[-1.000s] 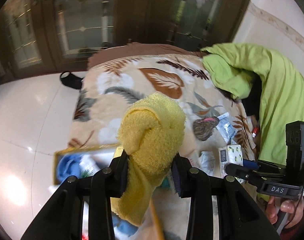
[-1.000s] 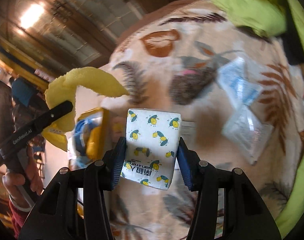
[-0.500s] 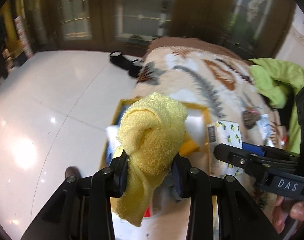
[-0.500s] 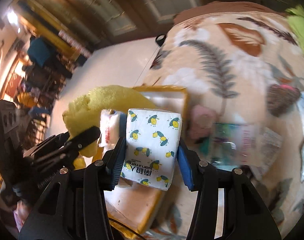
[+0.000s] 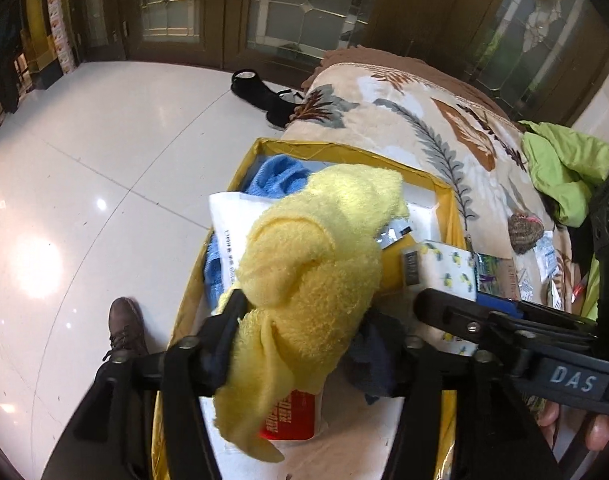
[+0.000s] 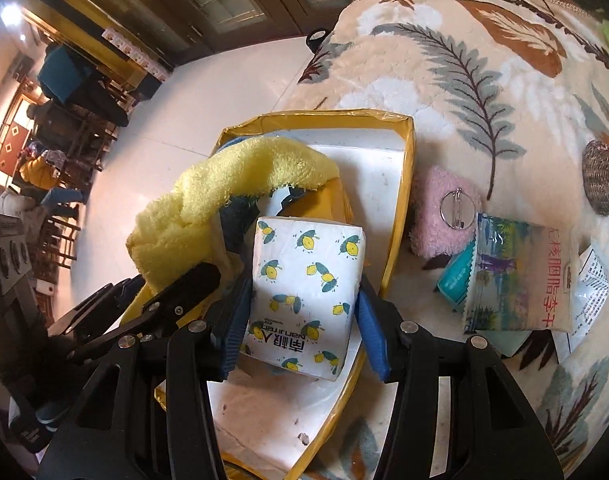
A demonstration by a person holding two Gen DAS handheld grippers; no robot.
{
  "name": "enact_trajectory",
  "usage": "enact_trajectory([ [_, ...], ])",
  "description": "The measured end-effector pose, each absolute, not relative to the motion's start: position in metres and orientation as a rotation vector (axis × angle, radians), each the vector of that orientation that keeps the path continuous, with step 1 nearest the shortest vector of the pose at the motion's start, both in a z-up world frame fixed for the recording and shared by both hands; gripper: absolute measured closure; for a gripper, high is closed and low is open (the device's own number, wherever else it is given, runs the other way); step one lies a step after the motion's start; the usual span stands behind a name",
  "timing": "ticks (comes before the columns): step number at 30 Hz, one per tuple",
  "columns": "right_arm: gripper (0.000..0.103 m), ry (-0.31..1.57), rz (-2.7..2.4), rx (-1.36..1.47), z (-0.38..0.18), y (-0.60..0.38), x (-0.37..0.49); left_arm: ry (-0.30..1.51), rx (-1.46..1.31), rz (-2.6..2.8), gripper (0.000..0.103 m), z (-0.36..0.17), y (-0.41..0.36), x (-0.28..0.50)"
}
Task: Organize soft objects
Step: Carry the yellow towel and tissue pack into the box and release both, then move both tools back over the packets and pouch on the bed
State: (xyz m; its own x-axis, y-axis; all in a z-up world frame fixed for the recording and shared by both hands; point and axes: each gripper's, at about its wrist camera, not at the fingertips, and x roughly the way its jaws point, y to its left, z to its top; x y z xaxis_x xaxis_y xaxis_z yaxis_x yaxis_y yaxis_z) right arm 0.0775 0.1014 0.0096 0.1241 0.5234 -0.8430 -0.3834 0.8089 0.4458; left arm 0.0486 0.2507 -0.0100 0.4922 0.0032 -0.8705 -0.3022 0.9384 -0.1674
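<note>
Two grippers over one yellow-rimmed box [image 6: 400, 184]
Left gripper [image 5: 312, 340]: jaws just opening, fluffy yellow terry towel [image 5: 324, 256] lying loose between them. Right gripper [image 6: 300, 304]: blue ribbed pads clamp one rectangular lemon-print tissue pack [image 6: 304, 292] above the box

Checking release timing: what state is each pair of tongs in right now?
Left tongs: open, jaws have just been opening; yellow towel loose between them.
Right tongs: closed on the lemon-print tissue pack.
</note>
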Motion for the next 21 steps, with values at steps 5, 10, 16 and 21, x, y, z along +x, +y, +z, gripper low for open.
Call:
enact_trajectory([
  [5,0.048,1.257,0.679,0.159,0.015,0.101,0.075,1.01,-0.284,0.211,0.041,0.001,0.248,0.044],
  [10,0.048,1.24,0.675,0.183,0.023,0.095,0.074,0.976,-0.259,0.203,0.038,0.014,0.242,0.041],
  [16,0.048,1.224,0.675,0.248,0.031,0.071,0.069,0.951,-0.229,0.195,0.038,0.023,0.227,0.038],
  [21,0.048,1.207,0.663,0.301,0.036,0.038,0.063,0.939,-0.182,0.188,0.038,0.028,0.208,0.037],
])
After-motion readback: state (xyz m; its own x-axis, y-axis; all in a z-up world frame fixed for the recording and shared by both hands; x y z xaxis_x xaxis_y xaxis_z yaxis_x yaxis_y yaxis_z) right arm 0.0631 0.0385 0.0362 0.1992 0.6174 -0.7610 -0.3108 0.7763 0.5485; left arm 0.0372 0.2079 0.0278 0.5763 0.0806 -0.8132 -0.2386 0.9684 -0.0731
